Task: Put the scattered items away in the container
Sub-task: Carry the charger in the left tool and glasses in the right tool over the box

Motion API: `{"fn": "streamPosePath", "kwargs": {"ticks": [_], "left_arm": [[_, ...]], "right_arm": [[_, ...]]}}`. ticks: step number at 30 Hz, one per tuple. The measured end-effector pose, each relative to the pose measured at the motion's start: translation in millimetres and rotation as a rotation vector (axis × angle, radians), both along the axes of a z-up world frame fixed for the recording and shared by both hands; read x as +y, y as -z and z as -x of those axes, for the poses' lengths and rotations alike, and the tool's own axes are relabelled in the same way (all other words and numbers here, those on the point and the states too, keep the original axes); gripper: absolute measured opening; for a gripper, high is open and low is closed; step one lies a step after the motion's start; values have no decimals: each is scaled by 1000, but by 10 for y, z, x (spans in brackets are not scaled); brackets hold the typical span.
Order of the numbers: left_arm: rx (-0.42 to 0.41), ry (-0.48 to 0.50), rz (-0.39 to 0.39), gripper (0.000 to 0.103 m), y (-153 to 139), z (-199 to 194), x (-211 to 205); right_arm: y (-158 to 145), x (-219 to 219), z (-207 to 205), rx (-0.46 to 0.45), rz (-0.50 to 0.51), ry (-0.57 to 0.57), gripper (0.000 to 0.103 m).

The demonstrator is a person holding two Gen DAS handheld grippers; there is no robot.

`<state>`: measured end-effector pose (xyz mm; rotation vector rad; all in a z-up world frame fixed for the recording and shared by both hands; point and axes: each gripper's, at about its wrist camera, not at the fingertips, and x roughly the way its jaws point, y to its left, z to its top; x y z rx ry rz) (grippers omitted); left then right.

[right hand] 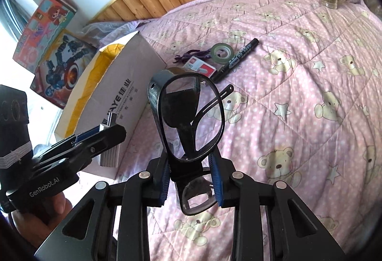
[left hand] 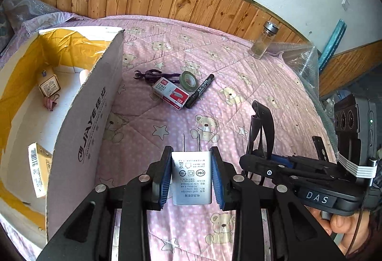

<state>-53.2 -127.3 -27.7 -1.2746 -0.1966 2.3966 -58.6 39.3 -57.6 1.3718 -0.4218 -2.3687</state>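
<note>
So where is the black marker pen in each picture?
Left wrist view: the marker pen lies mid-frame on the quilt, right of the staples box.
Right wrist view: the marker pen sits upper middle, beyond the held glasses.
Shared landmark: the green tape roll beside it.

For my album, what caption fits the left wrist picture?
Left claw clamps a white charger beside the cardboard box.

charger gripped, prongs forward | glasses gripped | box open
</note>
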Motion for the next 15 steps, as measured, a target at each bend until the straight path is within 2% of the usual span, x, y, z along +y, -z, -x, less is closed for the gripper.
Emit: {"fn": "streamPosePath", "kwargs": {"ticks": [15], "left_arm": [[62,-7,-37,32,-317,-383,-256]], "right_arm": [[-295,-342,-352,50,-18,-14,31]]}}
